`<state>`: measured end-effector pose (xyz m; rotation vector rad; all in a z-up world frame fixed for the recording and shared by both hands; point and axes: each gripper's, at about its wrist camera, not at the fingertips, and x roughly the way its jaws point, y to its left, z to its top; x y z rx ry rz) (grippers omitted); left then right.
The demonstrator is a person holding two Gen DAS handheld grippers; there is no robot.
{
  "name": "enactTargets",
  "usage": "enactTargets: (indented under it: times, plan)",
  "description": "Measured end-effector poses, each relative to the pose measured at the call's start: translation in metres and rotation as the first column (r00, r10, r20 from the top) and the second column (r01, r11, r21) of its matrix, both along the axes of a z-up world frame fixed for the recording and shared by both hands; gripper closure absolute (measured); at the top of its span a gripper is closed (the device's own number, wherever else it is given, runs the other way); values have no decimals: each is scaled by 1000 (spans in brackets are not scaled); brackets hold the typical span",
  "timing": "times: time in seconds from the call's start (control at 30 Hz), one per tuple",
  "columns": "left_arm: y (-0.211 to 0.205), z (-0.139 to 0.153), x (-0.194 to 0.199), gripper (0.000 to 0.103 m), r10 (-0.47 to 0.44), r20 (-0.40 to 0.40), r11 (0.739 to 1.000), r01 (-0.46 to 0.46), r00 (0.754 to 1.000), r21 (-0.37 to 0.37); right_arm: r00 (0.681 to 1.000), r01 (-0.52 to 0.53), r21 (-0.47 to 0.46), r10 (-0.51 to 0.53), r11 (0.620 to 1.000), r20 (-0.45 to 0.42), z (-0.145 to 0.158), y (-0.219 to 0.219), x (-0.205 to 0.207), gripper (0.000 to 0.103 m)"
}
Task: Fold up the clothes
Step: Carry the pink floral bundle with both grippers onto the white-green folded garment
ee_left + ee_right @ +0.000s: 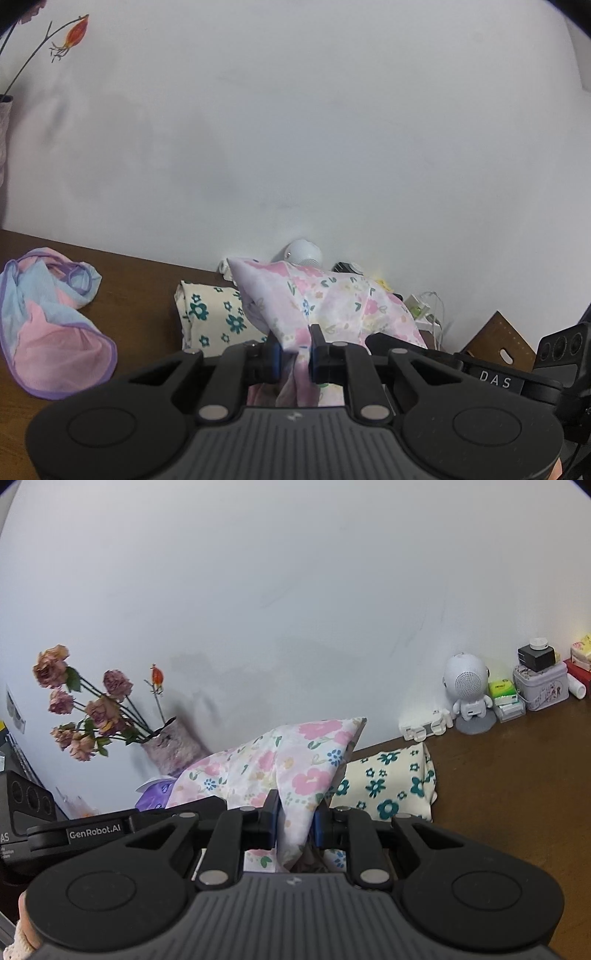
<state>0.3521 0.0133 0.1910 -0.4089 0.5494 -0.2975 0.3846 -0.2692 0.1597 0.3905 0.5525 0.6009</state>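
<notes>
Above the desk (pixel 517 794), both tongs, left (pixel 295 350) and right (pixel 295 821), are gripping the pink floral garment (pixel 280 764). One teal-flowered piece (pixel 388 782) is lying folded; the striped one (pixel 48 325) is waiting.

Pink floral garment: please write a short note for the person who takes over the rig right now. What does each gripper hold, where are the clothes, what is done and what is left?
Left gripper: shut on the pink floral garment, which is lifted off the table.
Right gripper: shut on the same garment at another edge; the cloth hangs between the two.
Done: the cream garment with teal flowers lies folded on the table near the wall.
Left: fold the held garment and set it down; the pink and blue garment lies crumpled and unfolded at the left side of the table.
</notes>
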Motion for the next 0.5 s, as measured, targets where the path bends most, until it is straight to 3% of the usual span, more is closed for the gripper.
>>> enactTargets:
  times: [0.5]
  plan:
    - [-6,-13,81,90,56,-27,997,-55,998,50,999,13,-97,-15,995,-28,-12,18,83,86]
